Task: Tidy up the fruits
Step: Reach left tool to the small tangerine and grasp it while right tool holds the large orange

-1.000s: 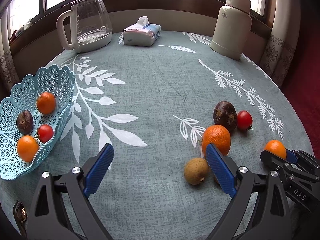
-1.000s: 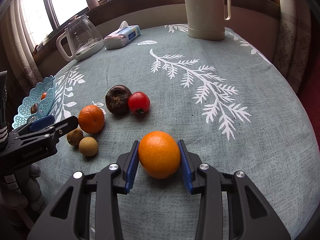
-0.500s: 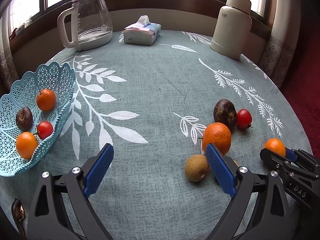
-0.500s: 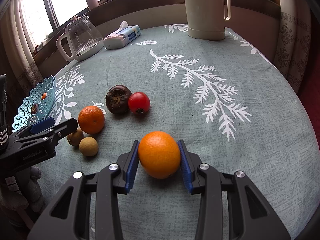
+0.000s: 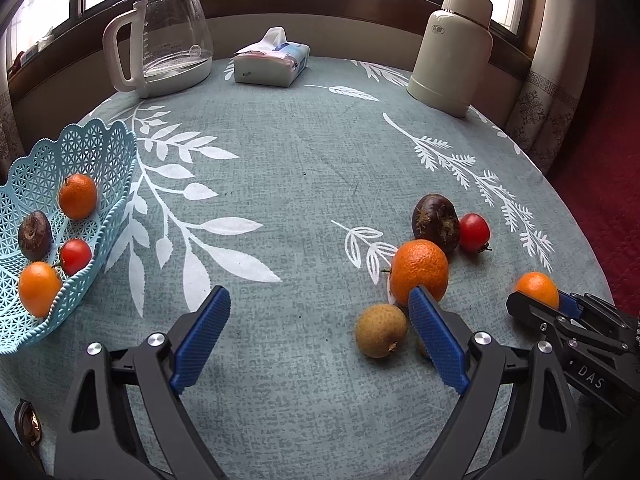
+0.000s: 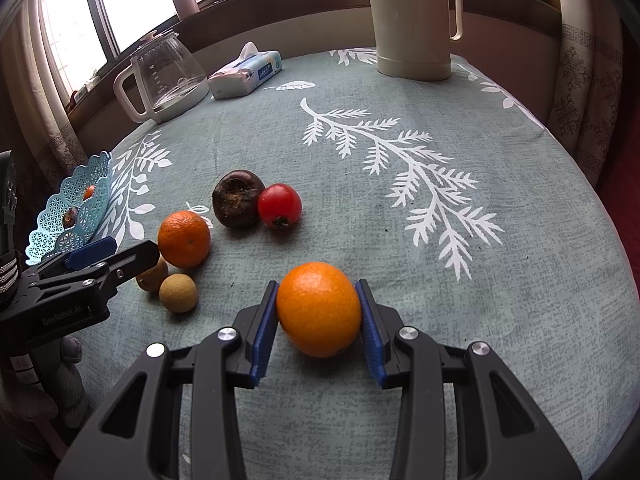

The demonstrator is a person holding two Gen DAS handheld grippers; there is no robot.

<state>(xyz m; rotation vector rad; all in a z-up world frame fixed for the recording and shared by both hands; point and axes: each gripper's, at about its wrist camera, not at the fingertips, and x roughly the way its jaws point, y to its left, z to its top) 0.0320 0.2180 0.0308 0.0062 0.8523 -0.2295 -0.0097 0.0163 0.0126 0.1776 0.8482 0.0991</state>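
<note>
tablecloth (image 6: 400, 240): grey-green, white leaf print | basket (image 5: 100, 152): light blue lattice | fingers (image 6: 370, 332): blue pads, black frame

You had a matt woven-look tablecloth (image 6: 520, 280) under everything, grey-green with white leaf print. The basket (image 5: 100, 152) looked like pale blue openwork plastic. Your right gripper (image 6: 319, 312) had matt black plastic arms, ribbed blue pads (image 6: 264, 332) and shiny metal pins, pressed against an orange (image 6: 319, 308) with dimpled, slightly glossy peel. The tomato (image 6: 279, 205) was smooth and glossy; the dark fruit (image 6: 237, 203) rough and dull. The kettle (image 5: 172, 52) looked clear glass with white plastic; the flask (image 6: 414, 20) smooth satin cream.
</note>
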